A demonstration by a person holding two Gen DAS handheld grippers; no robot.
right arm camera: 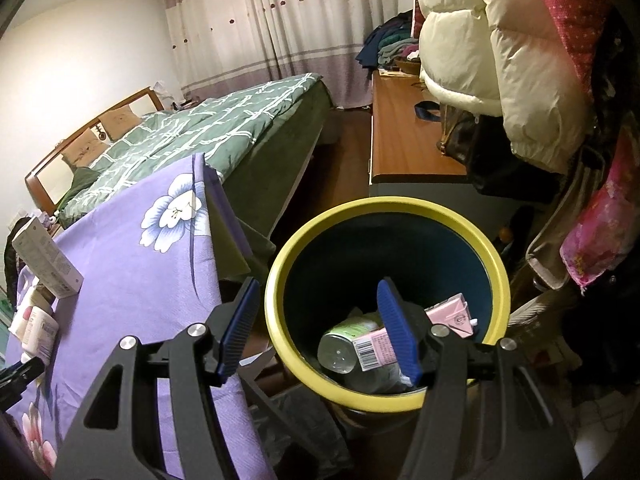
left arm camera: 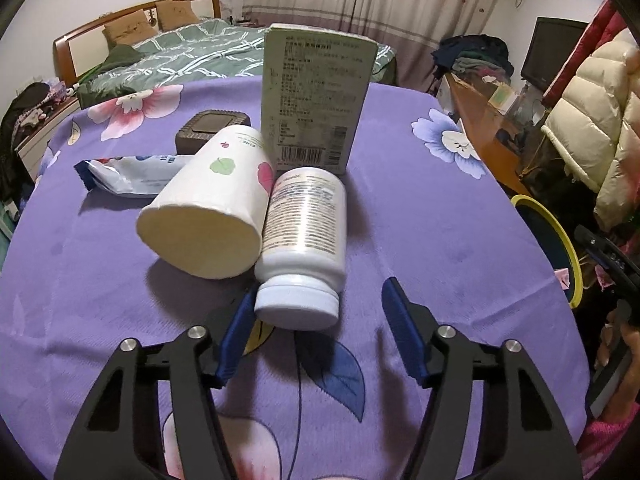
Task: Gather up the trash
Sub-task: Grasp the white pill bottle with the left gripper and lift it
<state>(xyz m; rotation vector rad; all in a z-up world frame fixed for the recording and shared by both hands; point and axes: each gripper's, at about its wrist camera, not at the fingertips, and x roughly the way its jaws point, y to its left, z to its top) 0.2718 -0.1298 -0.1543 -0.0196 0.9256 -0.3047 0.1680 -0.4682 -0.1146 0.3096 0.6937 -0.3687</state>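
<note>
One white pill bottle [left arm camera: 301, 240] lies cap-first toward the left gripper [left arm camera: 318, 308] on the purple floral cloth [left arm camera: 420, 220].
Its long axis runs straight away from the unclenched jaws, whose left pad is at the cap; smooth plastic, touching a tipped paper cup [left arm camera: 208, 204]. The right gripper [right arm camera: 318, 320] hangs empty and parted over the yellow-rimmed bin [right arm camera: 280, 256].

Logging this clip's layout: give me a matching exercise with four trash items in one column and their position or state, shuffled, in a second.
1. white pill bottle
2. paper cup
3. printed box
4. pink carton

A. standing upright on the purple cloth
B. inside the yellow-rimmed bin
C. on its side, cap toward the left gripper
D. on its side, base toward the camera

Pairs: 1-C, 2-D, 3-A, 4-B
</note>
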